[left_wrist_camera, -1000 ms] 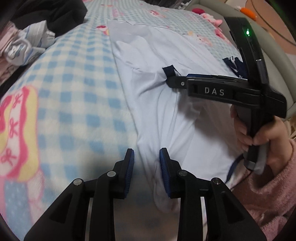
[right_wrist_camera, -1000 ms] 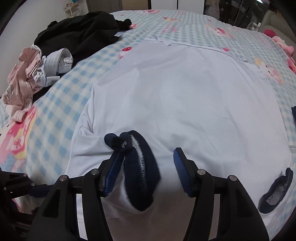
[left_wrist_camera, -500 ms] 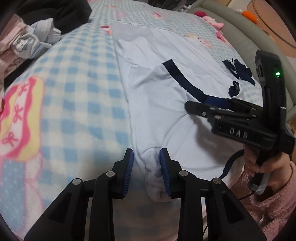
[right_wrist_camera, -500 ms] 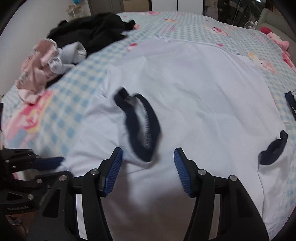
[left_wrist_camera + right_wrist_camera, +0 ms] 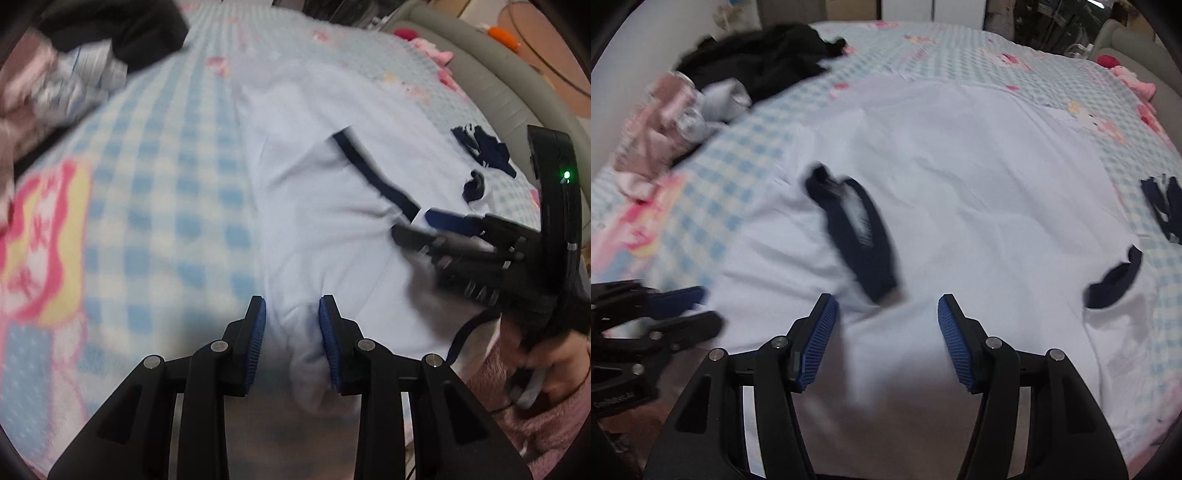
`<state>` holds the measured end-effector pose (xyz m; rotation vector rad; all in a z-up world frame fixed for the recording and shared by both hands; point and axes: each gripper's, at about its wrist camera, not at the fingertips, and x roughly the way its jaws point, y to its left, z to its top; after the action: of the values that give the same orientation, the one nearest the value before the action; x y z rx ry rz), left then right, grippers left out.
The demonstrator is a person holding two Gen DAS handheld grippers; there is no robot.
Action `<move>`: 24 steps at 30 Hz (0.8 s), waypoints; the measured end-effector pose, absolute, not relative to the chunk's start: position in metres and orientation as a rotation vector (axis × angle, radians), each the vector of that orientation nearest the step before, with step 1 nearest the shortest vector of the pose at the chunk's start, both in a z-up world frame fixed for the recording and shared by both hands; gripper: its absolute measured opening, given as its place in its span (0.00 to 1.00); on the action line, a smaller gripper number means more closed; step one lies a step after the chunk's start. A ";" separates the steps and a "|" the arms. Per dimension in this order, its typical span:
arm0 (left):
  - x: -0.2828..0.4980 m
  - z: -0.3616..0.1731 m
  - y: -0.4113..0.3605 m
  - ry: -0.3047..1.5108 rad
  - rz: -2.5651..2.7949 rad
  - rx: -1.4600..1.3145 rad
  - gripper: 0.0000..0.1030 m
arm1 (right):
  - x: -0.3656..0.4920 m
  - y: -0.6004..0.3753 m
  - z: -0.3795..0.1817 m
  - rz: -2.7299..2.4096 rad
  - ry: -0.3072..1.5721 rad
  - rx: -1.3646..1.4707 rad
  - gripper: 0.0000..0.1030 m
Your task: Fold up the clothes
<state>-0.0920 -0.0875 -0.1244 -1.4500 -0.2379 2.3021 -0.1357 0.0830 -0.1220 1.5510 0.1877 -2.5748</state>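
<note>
Sleeve laid in, near edge of the shirt held for the next fold

A pale blue, short-sleeved cotton shirt (image 5: 979,177) with navy cuffs is spread flat along the near edge of the bed (image 5: 155,206), which is covered in a blue-and-white checked blanket. A bunched fold of the shirt's near hem is clamped between the pads of the left tongs (image 5: 291,328). The right tongs (image 5: 886,332) are held apart over the cloth with nothing between them, just short of the navy-cuffed sleeve (image 5: 860,236) that lies folded inward on the shirt body. The other navy cuff (image 5: 1115,284) lies unfolded toward the right edge, so the step in hand is judged to be the side folds. The next move probably calls for the right tongs to be closed on that second sleeve or the hem. Unfolded clothes (image 5: 713,96) are piled at the far left corner.
</note>
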 end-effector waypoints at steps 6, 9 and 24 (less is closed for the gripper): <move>-0.102 -0.101 -0.105 -0.382 2.345 -1.303 0.33 | -0.136 0.090 -0.109 -2.587 0.155 1.523 0.57; -0.129 -0.095 -0.098 -0.329 2.366 -1.325 0.33 | -0.143 0.088 -0.100 -2.591 0.135 1.503 0.57; -0.183 -0.135 -0.054 -0.291 2.354 -1.373 0.33 | -0.175 0.072 -0.111 -2.586 0.223 1.537 0.57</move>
<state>-0.1825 -0.0540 -0.1354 -1.3728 -0.2913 2.3541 -0.1747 0.0716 -0.1107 1.5369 0.2230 -2.5863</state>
